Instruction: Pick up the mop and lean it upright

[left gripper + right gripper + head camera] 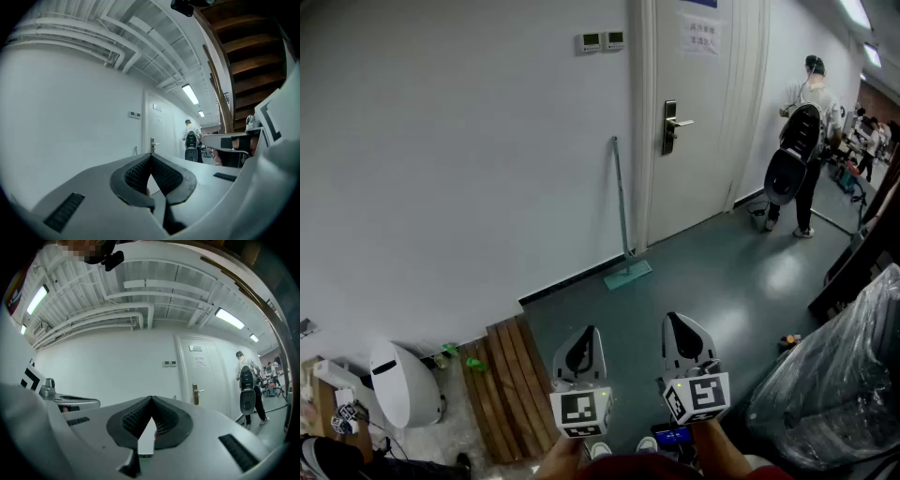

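Note:
The mop (622, 202) stands upright against the white wall just left of the door, its thin handle reaching up the wall. Its teal flat head (628, 274) rests on the grey floor. My left gripper (589, 331) and right gripper (674, 321) are held side by side low in the head view, well short of the mop and pointing toward it. In the left gripper view the left gripper (150, 157) has its jaws meeting at the tips with nothing between them. The right gripper (151, 400) is likewise shut and empty.
A white door (694, 112) with a lever handle is right of the mop. A person (806, 141) carrying a black object stands farther down the corridor. Wooden planks (511, 389) and a white rounded device (403, 384) lie at the left. A plastic-wrapped bundle (834, 384) sits at the right.

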